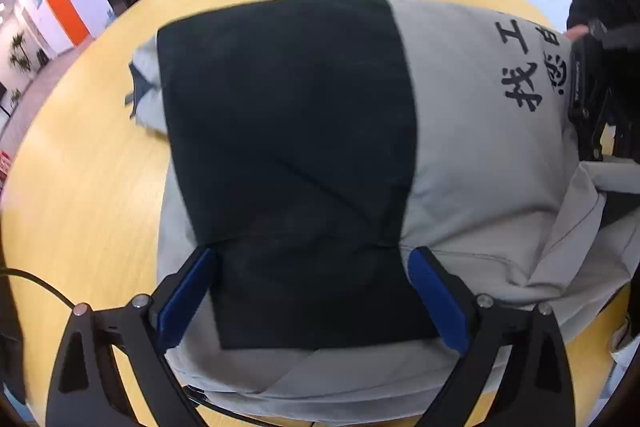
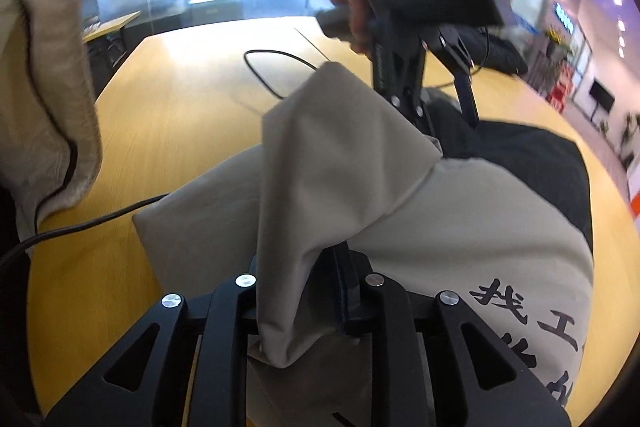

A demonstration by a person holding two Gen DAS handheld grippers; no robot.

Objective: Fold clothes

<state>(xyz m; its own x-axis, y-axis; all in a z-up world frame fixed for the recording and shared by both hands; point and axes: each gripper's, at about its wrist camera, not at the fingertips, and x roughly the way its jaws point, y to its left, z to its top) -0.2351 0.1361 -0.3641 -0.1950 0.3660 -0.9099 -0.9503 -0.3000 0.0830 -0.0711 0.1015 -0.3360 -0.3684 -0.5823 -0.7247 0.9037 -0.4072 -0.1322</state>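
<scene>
Right jaws pinch grey garment fold (pads hidden); left spread.

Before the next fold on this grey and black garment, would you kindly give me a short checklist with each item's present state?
1. Left gripper open, pads clear of cloth: ok.
2. Right gripper grips the grey sleeve: cannot tell, cloth drapes over the jaws.
3. Garment lies flat: not ok, the sleeve is bunched.
4. Black panel smooth: ok.
5. Cable clear of garment: cannot tell, it runs behind the sleeve.
6. Table has room: ok.
</scene>
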